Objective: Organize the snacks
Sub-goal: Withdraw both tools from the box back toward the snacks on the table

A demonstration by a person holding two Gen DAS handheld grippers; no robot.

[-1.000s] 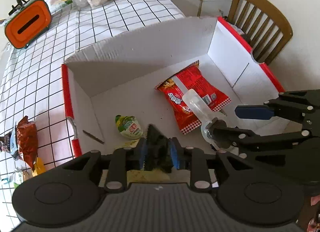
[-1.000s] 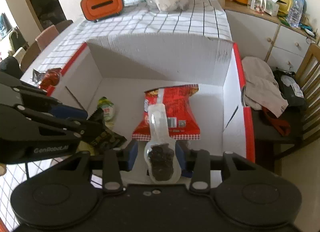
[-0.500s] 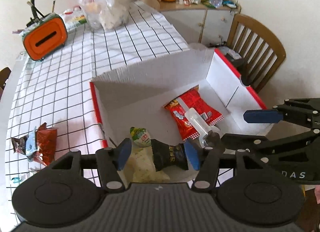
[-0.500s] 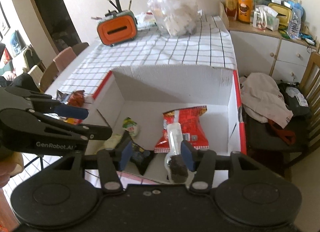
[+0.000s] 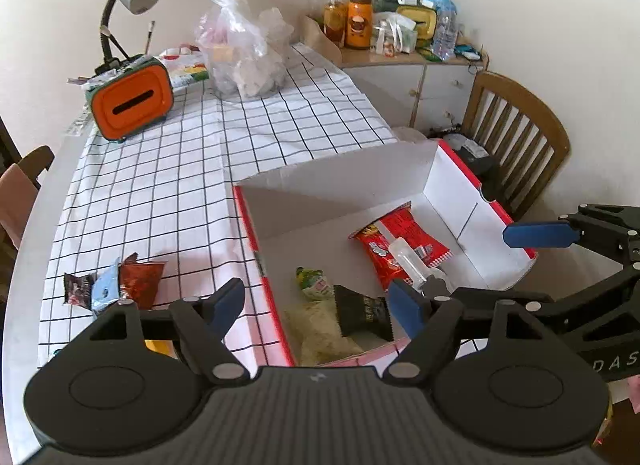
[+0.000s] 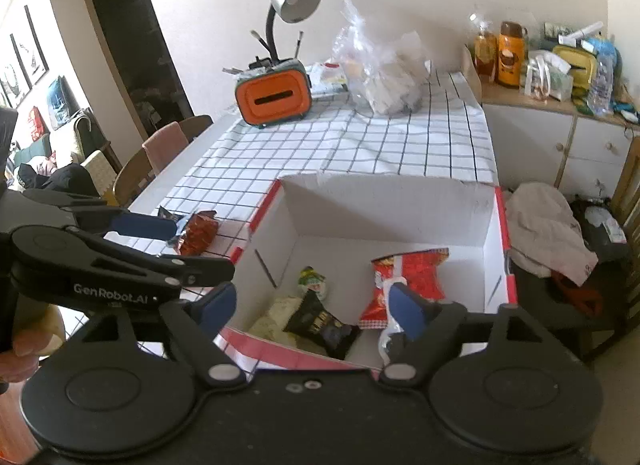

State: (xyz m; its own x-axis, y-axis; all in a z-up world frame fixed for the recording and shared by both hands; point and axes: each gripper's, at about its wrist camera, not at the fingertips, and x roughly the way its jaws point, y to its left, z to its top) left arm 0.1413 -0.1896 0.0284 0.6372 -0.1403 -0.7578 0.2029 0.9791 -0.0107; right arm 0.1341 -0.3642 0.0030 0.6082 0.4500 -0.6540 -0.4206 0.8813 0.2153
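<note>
Both tongs gape, nothing between the pads. My left tongs [image 5: 316, 307] sit low centre of the left view, over the near edge of the box [image 5: 344, 173]; my right tongs [image 6: 312, 307] likewise in the right view. In the box: red bag [image 5: 400, 241] at centre right, clear tube [image 5: 410, 261] lying on it, black packet [image 5: 362, 315] and green sweet [image 5: 314, 285] lower centre. Loose snacks [image 5: 116, 285] lie on the worktop [image 5: 160, 193], lower left.

White letters "GenRobot.AI" on the black side of the left gripper [image 6: 168, 261]. White letters "DAS" on the black side of the right gripper [image 5: 460, 265], cut off at the edge. Words on snack packs too small to read.
</note>
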